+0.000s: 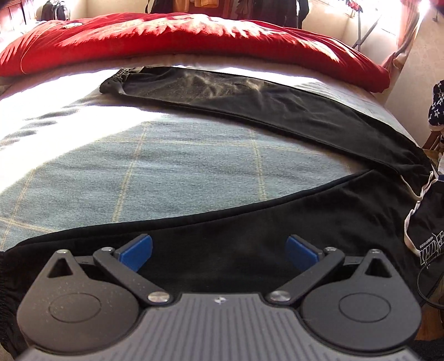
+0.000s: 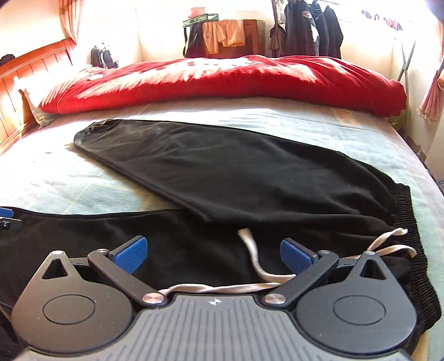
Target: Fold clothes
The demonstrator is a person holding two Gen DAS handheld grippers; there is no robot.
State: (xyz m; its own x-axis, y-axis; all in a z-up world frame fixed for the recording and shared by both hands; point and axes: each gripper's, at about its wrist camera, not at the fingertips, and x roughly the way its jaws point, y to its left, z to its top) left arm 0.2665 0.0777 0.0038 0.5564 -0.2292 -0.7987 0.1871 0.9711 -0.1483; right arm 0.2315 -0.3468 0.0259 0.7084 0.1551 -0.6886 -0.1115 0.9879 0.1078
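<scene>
Trousers [image 2: 222,172], black with an elastic waistband [image 2: 408,222] and a pale drawstring [image 2: 251,250], lie spread on the bed [image 1: 138,172]; in the right wrist view one leg runs flat from the waist toward ten o'clock, the other lies across the near edge toward nine o'clock, so the two legs make an open V with bare checked bedcover between them; no fold shows in either leg, which would fit a pair just laid out or one opened flat again, and the pictures do not settle which.

Left gripper [image 1: 219,251] hovers low over the near leg with its blue pads well apart and only black cloth between them, nothing pinched; right gripper [image 2: 212,254] hangs over the waist area, also spread wide, the drawstring trailing between its pads and under its body without being clamped.

My judgement is that the step in hand is lining up on the near leg and waist; a lengthwise fold would call for each gripper to close on an edge of the near leg and carry it toward twelve o'clock onto the far leg, keeping the loose drawstring clear.

White lettering [image 1: 430,254] sits on the cloth at three o'clock in the left wrist view, sideways and too distorted to read; a round patch [image 2: 306,13] on a hanging dark jacket at one o'clock in the right wrist view is unreadable; a red duvet [image 2: 222,80] lies at twelve o'clock.
</scene>
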